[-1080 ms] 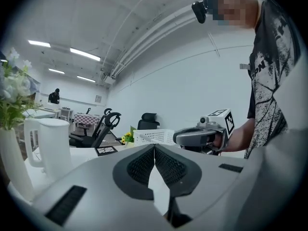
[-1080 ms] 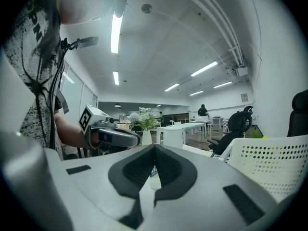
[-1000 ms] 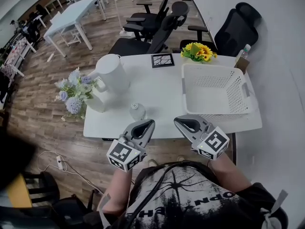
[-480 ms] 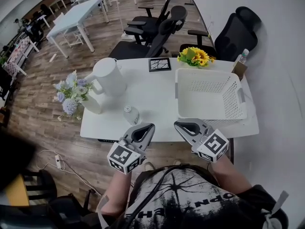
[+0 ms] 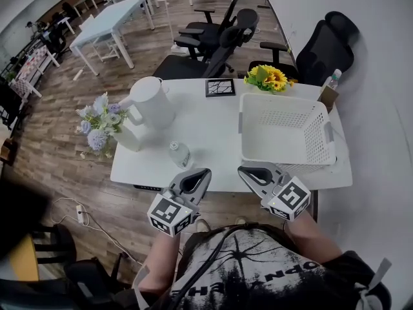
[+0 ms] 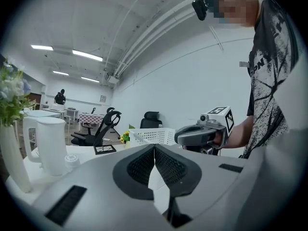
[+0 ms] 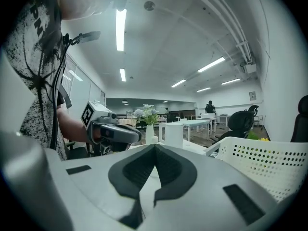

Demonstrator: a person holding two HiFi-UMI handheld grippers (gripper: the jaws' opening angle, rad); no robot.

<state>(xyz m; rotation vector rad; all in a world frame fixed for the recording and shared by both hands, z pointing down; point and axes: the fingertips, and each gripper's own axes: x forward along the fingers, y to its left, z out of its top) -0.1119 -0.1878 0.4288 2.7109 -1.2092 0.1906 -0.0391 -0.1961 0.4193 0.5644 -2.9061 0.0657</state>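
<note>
My left gripper (image 5: 197,175) and right gripper (image 5: 251,171) hang side by side over the near edge of a white table (image 5: 213,124), both shut and empty. The left gripper view shows its jaws pressed together (image 6: 154,146), with the right gripper (image 6: 201,134) to its right. From the right gripper view, its own jaws are closed (image 7: 155,146) and the left gripper (image 7: 113,132) is at the left. A small clear bottle (image 5: 179,154) stands nearest, just beyond the left gripper. A white perforated basket (image 5: 287,134) sits beyond the right gripper.
A white kettle (image 5: 153,103) and a white vase of pale flowers (image 5: 102,120) stand at the table's left. Sunflowers (image 5: 270,77), a dark framed tile (image 5: 220,87) and a bottle (image 5: 331,82) are at the far edge. Black office chairs (image 5: 213,34) stand behind.
Both grippers stay shut and nearly still. The views have shifted slightly: the kettle and vase sit a little farther left in the left gripper view, and the bottle's cap now shows.
</note>
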